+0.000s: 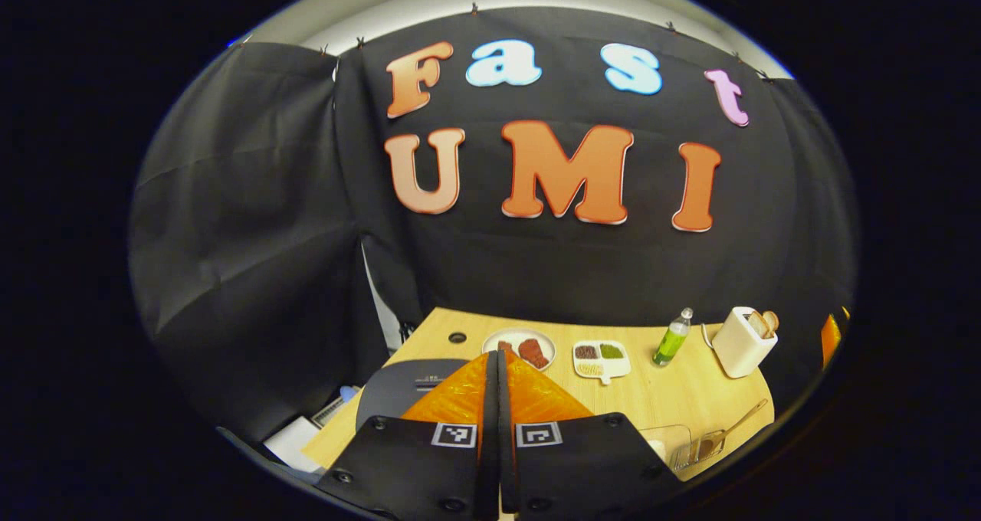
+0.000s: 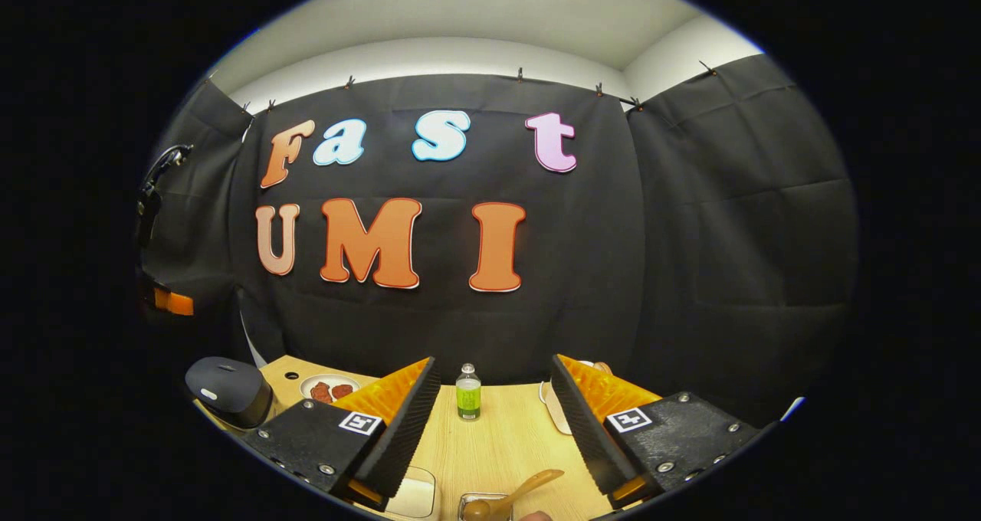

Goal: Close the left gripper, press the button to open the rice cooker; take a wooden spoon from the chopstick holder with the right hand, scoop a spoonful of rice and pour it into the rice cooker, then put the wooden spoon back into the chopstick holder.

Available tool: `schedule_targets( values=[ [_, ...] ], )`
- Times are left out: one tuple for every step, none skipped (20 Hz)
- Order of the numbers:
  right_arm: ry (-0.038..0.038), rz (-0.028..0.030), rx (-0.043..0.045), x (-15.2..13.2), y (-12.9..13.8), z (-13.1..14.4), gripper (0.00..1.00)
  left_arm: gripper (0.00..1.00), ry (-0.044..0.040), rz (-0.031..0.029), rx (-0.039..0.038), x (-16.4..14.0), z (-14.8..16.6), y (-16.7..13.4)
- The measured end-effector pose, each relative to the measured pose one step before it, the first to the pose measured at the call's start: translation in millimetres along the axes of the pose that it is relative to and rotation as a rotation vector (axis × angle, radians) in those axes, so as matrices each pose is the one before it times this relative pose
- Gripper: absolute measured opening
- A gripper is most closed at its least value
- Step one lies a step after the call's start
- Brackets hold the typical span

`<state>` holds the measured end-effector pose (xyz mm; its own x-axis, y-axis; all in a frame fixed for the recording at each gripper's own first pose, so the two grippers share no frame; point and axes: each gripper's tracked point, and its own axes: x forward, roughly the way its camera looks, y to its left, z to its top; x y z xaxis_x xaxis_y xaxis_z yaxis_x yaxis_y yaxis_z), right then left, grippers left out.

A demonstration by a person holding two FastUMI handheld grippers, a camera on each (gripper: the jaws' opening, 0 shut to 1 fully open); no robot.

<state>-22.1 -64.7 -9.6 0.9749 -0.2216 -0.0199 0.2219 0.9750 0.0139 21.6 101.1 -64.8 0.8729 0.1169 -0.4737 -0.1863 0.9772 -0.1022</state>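
The left gripper (image 1: 497,368) has its jaws pressed together, a blunt tip poised above the cooker (image 1: 410,387) for the button. The right gripper (image 2: 494,398) is spread wide and empty, facing the holder (image 1: 742,342) right of the cooker, where the spoon (image 1: 765,322) waits.

Both views are evenly and softly lit from overhead: the pale ceiling strip (image 2: 475,15) along the upper edge of each frame is the brightest area, while the black cloth wall (image 2: 690,237) soaks up light and stays dim. The wooden table (image 1: 690,398) low in the frame is well lit, with only faint shadows. Fisheye distortion bows straight lines toward the edges, and focus softens slightly at the rim.
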Motion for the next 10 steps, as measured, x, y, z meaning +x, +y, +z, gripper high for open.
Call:
schedule_targets(
  values=[
    [0.00732, -0.00287, 0.00116, -0.38, -2.91, -2.37, 0.92, 0.05, 0.05513, 0.00824, -0.01497, 4.17, -8.98, 8.16],
    [0.00776, -0.00489, -0.00144, 0.1, -1.63, -2.22, 0.92, 0.05, 0.05545, 0.00621, -0.01352, 4.02, -9.89, 6.28],
    [0.00756, -0.00481, -0.00184, 0.38, -1.62, -3.48, 0.92, 0.05, 0.05743, 0.00416, -0.01601, 5.36, -9.05, 5.88],
    [0.00694, -0.00346, -0.00303, -0.22, -2.07, -2.16, 0.92, 0.05, 0.0566, 0.00255, -0.01859, 3.58, -9.69, 5.53],
    [0.01077, -0.00409, -0.00257, -0.68, -2.47, -4.33, 0.92, 0.05, 0.05773, 0.00372, -0.01882, 5.18, -10.88, 6.21],
    [0.0126, -0.00279, -0.00273, 0.06, -2.44, -3.73, 0.92, 0.05, 0.05352, 0.00869, -0.01758, 4.86, -7.76, 8.84],
    [0.01212, -0.00586, -0.00226, 0.18, -2.0, -3.65, 0.92, 0.05, 0.05104, 0.02155, -0.01497, 4.89, -9.0, 6.21],
    [0.01183, -0.00527, -0.0007, -0.01, -1.56, -3.16, 0.92, 0.05, 0.04584, 0.00026, -0.02022, 6.81, -8.45, 2.86],
    [0.01061, -0.005, -0.00063, 0.4, -1.31, -2.74, 0.92, 0.05, 0.05268, -0.00415, -0.02489, 5.5, -12.72, 3.94],
    [0.00925, -0.00262, -0.00064, -0.13, -0.8, -2.91, 0.92, 0.05, 0.05473, -0.00766, -0.02024, 5.8, -8.66, 1.32]
  ],
)
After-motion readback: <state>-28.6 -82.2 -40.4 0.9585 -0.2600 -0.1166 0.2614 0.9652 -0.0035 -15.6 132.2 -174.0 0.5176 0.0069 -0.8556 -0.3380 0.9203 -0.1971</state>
